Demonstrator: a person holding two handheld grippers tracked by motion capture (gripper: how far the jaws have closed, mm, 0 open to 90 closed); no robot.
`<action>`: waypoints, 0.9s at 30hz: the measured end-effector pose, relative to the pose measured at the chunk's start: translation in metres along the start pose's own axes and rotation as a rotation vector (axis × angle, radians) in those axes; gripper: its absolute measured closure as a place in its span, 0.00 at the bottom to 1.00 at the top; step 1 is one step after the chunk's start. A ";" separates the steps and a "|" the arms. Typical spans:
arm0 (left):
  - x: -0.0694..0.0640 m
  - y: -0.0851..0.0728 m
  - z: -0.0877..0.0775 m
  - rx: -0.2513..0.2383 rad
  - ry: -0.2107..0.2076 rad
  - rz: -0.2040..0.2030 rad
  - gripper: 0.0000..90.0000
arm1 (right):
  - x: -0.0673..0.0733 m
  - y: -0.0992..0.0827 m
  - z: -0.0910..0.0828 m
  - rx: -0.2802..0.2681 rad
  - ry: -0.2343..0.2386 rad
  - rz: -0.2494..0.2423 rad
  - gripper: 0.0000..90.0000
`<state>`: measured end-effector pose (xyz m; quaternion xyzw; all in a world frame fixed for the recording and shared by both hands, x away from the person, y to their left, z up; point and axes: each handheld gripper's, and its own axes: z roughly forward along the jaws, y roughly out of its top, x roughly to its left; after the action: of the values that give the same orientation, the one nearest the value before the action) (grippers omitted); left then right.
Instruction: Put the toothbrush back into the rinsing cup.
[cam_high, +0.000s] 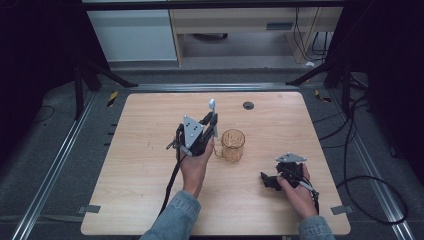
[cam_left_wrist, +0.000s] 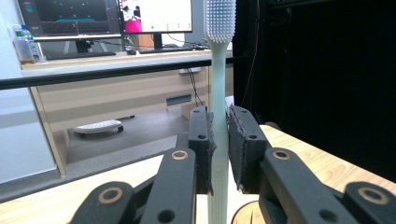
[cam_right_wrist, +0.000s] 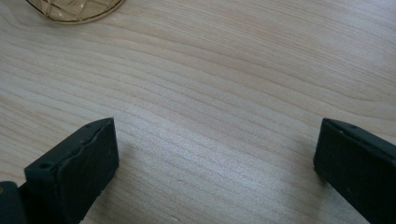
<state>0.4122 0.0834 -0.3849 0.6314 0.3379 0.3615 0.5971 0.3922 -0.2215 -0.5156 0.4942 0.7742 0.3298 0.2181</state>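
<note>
A pale toothbrush (cam_left_wrist: 218, 93) stands upright between the two black pads (cam_left_wrist: 201, 144) of my left gripper (cam_left_wrist: 219, 121), bristle head at the top. From above, the left gripper (cam_high: 211, 122) is shut on the toothbrush (cam_high: 212, 106) just left of an amber glass mug (cam_high: 233, 145) in the middle of the wooden table (cam_high: 150, 165). The brush's lower end hangs beside the mug's rim. My right gripper (cam_high: 267, 180) rests low near the table's right front, open. Between its jaws in the right gripper view (cam_right_wrist: 215, 154) lies only bare wood, with the mug's base (cam_right_wrist: 74, 9) at the top left.
A small dark round grommet (cam_high: 248, 105) sits near the table's far edge. Black cables (cam_high: 370, 190) trail over the floor to the right. Beyond the table stand a desk with monitors (cam_left_wrist: 107, 18) and a black rail (cam_left_wrist: 116, 72).
</note>
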 end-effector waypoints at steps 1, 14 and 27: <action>-0.001 -0.001 0.000 -0.003 -0.001 -0.004 0.88 | 0.001 0.001 -0.001 0.008 0.006 0.017 0.00; -0.003 -0.011 -0.002 -0.016 -0.002 -0.022 0.88 | 0.000 0.000 0.000 0.003 0.003 0.006 0.00; -0.006 -0.015 -0.003 -0.011 -0.006 -0.011 0.88 | 0.000 0.000 0.000 0.003 0.003 0.008 0.00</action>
<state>0.4072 0.0809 -0.4005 0.6275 0.3376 0.3582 0.6033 0.3920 -0.2213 -0.5152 0.4971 0.7732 0.3299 0.2150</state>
